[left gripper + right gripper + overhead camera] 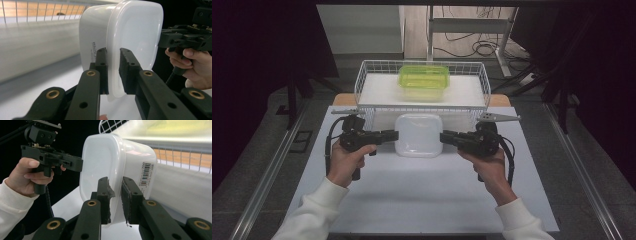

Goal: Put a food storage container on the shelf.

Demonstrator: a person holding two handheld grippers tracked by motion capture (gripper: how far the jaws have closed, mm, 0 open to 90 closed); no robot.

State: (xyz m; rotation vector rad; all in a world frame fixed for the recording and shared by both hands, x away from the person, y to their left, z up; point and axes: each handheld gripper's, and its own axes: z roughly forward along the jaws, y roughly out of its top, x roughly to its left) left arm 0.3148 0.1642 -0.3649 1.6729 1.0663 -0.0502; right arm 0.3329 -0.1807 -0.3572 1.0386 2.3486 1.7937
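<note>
Left hand [343, 162]: at the left of the table, wrapped round the handle of the left gripper, white sleeve below.
Left gripper [393, 135]: pointing right, level, at the tub's left edge; clamped on the tub's rim [113, 75], one jaw on the body side, the other on the lid side.
Tub [418, 135]: white, lidded, square with rounded corners; between the two grippers at mid-table, just near of the basket; gripped at its left and right edges. Print on its wall [93, 47] beside the left jaws; barcode label [145, 173] on its wall beside the right jaws.
Right gripper [445, 137]: pointing left, level, at the tub's right edge; clamped on the tub's rim [115, 197], jaws on either side of it, pads pressed to the plastic.
Right hand [486, 167]: at the right of the table, round the gripper's handle, cable trailing near it.
Basket [362, 80]: white wire, at the far edge of the table, wider than the tub.
Green box [424, 80]: clear green, lidded, inside the basket at its middle, well far of both grippers.
Table [422, 200]: white top, bare on the near side.
</note>
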